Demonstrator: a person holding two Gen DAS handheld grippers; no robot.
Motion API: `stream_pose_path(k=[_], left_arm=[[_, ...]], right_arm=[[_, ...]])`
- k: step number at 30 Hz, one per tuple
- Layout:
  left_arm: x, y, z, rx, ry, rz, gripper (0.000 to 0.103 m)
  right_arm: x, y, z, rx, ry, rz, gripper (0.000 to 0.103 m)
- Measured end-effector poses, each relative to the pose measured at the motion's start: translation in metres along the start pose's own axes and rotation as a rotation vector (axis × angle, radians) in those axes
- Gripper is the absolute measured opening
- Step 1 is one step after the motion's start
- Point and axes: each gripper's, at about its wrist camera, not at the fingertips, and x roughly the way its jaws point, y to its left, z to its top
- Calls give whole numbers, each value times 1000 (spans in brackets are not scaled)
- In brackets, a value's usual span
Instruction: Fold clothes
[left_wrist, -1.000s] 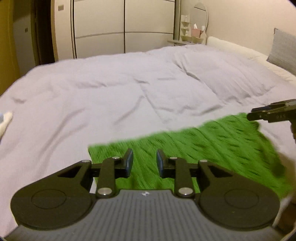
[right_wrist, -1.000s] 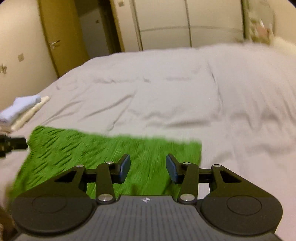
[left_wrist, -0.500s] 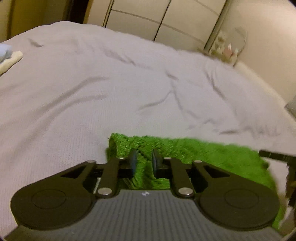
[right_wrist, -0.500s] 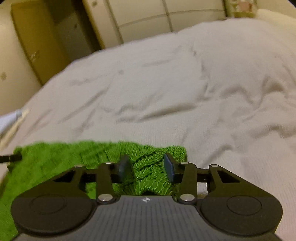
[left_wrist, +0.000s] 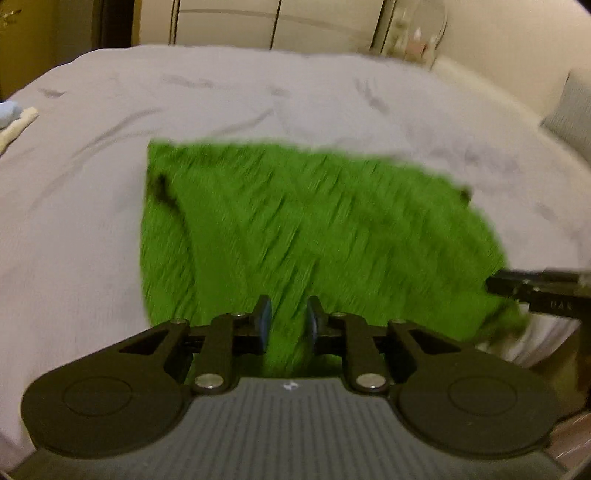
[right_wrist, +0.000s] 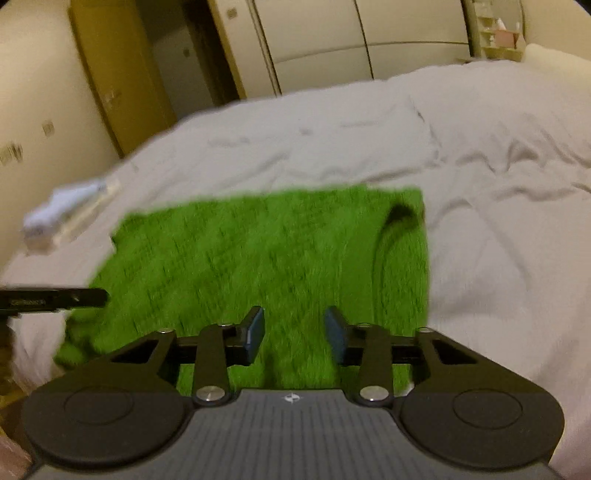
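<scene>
A bright green knitted garment (left_wrist: 303, 221) lies spread on the grey bed cover (left_wrist: 92, 192); it also shows in the right wrist view (right_wrist: 258, 258). My left gripper (left_wrist: 286, 325) is over its near edge, jaws narrowly apart with green cloth between them; whether they pinch it is unclear through the blur. My right gripper (right_wrist: 293, 332) is open over the near edge, holding nothing. Each gripper's tip shows at the side of the other's view, the right one (left_wrist: 535, 291) and the left one (right_wrist: 55, 299).
Folded pale clothes (right_wrist: 62, 218) lie at the bed's left edge, also in the left wrist view (left_wrist: 14, 122). A wardrobe (right_wrist: 351, 40) and a yellow door (right_wrist: 122, 85) stand behind the bed. A grey pillow (left_wrist: 569, 118) lies at the right.
Both grippers pulled back and up from the garment's far edge to its near side. The garment now lies spread out larger. The right jaws opened wider.
</scene>
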Motion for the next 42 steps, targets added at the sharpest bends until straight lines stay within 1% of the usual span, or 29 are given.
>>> stream_pose_path(k=[2,3,4,5,6,8,10,12,13,15,16,18,20,21,22,25,26,27,28,29,30,33,37,38,39,42], left_arm=[[-5,-2,-6,-14,2,19,17],[-12,-6,-5,-3,-13,33,17],[-20,-9,-4,7,-27,48,19],[-27,-13,-3,18,-41,62,25],[-34,-16,-3,27,-52,72,28],[-40,-21,-5,38,-55,85,30],[-35,-22,-9,36,-21,110,31],[-20,-24,-14,48,17,151,34],[-15,-25,-15,55,27,169,33],[-15,-32,-13,75,30,197,34],[-19,-36,-11,80,24,202,35],[-32,-42,-8,80,-2,191,44],[-43,-47,-6,74,-20,186,48],[-49,-49,-6,70,-27,184,48],[-53,-52,-6,66,-30,185,48],[-63,-58,-3,56,-21,199,48],[-67,-59,-2,56,-24,202,48],[-72,-61,-1,56,-29,207,50],[-76,-63,0,56,-34,211,53],[-81,-65,1,57,-41,216,62],[-87,-66,0,58,-52,223,68],[-100,-69,-3,58,-77,235,68],[-109,-70,-7,50,-77,239,71],[-110,-70,-8,48,-75,241,71],[-112,-70,-9,47,-73,242,71],[-116,-72,-13,46,-71,245,73]], right_arm=[[11,1,-12,-21,52,-49,33],[11,-1,-14,1,52,-49,33],[5,1,-12,16,44,-52,33],[-2,6,-10,11,28,-56,34],[-10,11,-8,-1,5,-55,36],[-23,19,-7,-14,-27,-49,39],[-29,21,-10,-2,-36,-48,41],[-23,20,-15,20,-15,-43,41],[-18,19,-18,31,0,-38,44],[0,16,-23,33,52,-62,46],[5,16,-24,35,57,-69,47],[1,23,-18,47,62,-91,50],[-10,28,-12,58,30,-92,66],[-17,31,-10,64,11,-89,83],[-24,34,-9,70,-8,-92,88],[-41,39,-10,84,-35,-94,89],[-45,40,-10,93,-31,-94,89],[-48,40,-10,100,-25,-93,89],[-51,41,-9,106,-20,-92,89],[-55,41,-8,109,-20,-97,89],[-59,42,-7,110,-24,-103,89],[-71,45,-2,114,-35,-120,90],[-81,51,-4,126,-43,-122,92],[-84,52,-4,129,-45,-123,95],[-86,54,-6,127,-47,-120,103],[-92,59,-11,116,-59,-113,102]])
